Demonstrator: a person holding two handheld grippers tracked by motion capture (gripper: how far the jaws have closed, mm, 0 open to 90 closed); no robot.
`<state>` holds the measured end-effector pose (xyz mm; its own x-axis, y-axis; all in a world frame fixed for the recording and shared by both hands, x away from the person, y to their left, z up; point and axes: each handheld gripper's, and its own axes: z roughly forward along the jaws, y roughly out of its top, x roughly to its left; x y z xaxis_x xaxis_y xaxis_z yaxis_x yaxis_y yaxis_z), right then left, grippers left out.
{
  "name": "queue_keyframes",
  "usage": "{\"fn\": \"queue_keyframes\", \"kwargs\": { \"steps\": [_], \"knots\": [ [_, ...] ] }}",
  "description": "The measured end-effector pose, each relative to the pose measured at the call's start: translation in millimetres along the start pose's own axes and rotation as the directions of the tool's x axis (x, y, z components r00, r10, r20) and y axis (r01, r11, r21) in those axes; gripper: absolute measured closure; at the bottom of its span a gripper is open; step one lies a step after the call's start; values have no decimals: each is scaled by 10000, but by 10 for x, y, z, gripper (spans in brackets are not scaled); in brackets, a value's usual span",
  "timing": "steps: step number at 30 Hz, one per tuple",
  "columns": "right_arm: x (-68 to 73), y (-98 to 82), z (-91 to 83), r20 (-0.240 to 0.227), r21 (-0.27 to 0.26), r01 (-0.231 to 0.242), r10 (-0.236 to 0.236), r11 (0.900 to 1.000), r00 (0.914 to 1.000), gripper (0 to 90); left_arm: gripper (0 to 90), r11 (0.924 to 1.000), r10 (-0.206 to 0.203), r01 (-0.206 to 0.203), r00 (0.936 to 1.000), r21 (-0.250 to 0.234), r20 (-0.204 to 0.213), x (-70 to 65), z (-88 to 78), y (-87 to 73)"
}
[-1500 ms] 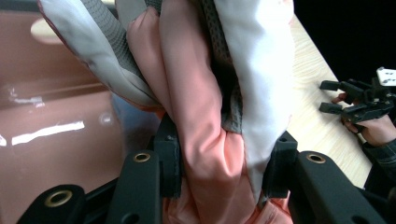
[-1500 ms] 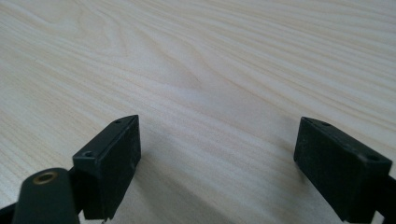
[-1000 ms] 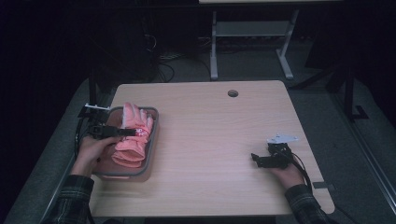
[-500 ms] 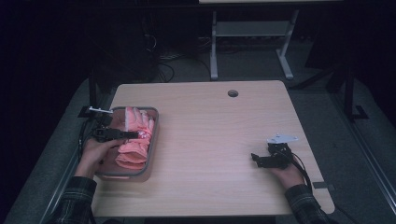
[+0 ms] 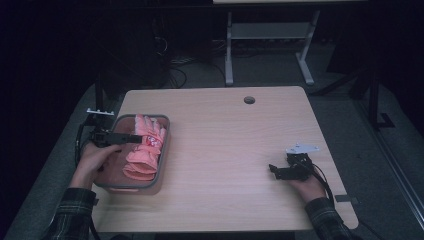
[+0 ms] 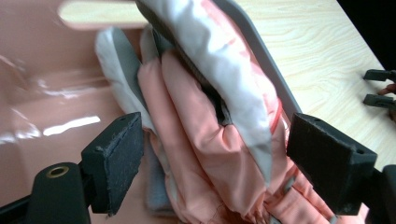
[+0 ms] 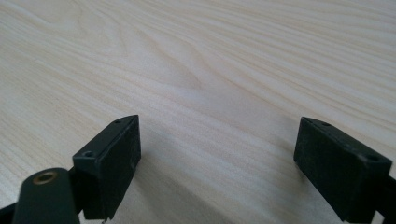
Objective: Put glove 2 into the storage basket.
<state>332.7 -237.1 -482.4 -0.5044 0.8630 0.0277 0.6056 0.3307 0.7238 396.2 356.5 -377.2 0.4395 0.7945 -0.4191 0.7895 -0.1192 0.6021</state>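
Note:
Pink and white gloves (image 5: 145, 150) lie heaped in a pink tray with a grey rim (image 5: 162, 165) at the table's left. My left gripper (image 5: 134, 137) hovers over the heap, pointing right. Its jaws have just been opening. In the left gripper view, my left gripper (image 6: 217, 163) stands wide open astride a pink glove (image 6: 201, 135), with its pads off the fabric. My right gripper (image 5: 274, 171) rests low at the table's right, held by a hand. In its own view, my right gripper (image 7: 217, 168) is open over bare wood with nothing between the jaws.
The light wooden table (image 5: 225, 150) has a round cable hole (image 5: 249, 100) near its far edge. Behind the table stands a white desk frame (image 5: 265, 45) on a dark floor with cables. The tray's shiny pink floor (image 6: 51, 107) shows left of the gloves.
The left jaws have spread apart over the gloves, and the heap sits lower and flatter in the tray. The right gripper has stayed put.

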Motion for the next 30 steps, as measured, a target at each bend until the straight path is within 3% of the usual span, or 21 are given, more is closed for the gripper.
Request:
{"fn": "queue_keyframes", "kwargs": {
  "steps": [4,8,11,13,15,23,30],
  "knots": [
    [0,0,0,-2,0,2,-2,10000,10000,146,184,9991,354,-361,9989,-243,-298,-42,-123,49],
    [-1,0,0,-5,0,4,-4,10000,10000,146,184,9953,737,-755,9968,-602,-304,-111,-220,91],
    [-1,0,0,-1,2,11,-11,10000,10000,145,184,9858,1287,-1312,9912,-1046,-303,-203,-304,133],
    [-1,0,0,-3,-1,8,-8,10000,10000,145,184,9822,1411,-1430,9897,-1219,-244,-244,-327,153],
    [0,0,0,-7,1,8,-8,10000,10000,144,184,9730,1793,-1799,9836,-1447,-177,-309,-344,179],
    [0,0,1,-11,7,7,-7,10000,10000,142,184,9522,2662,-2577,9634,-1640,319,-612,-268,249],
    [0,0,1,-9,9,5,-5,10000,10000,141,184,9278,3476,-3313,9347,-1715,750,-949,-88,258]
  ]
}}
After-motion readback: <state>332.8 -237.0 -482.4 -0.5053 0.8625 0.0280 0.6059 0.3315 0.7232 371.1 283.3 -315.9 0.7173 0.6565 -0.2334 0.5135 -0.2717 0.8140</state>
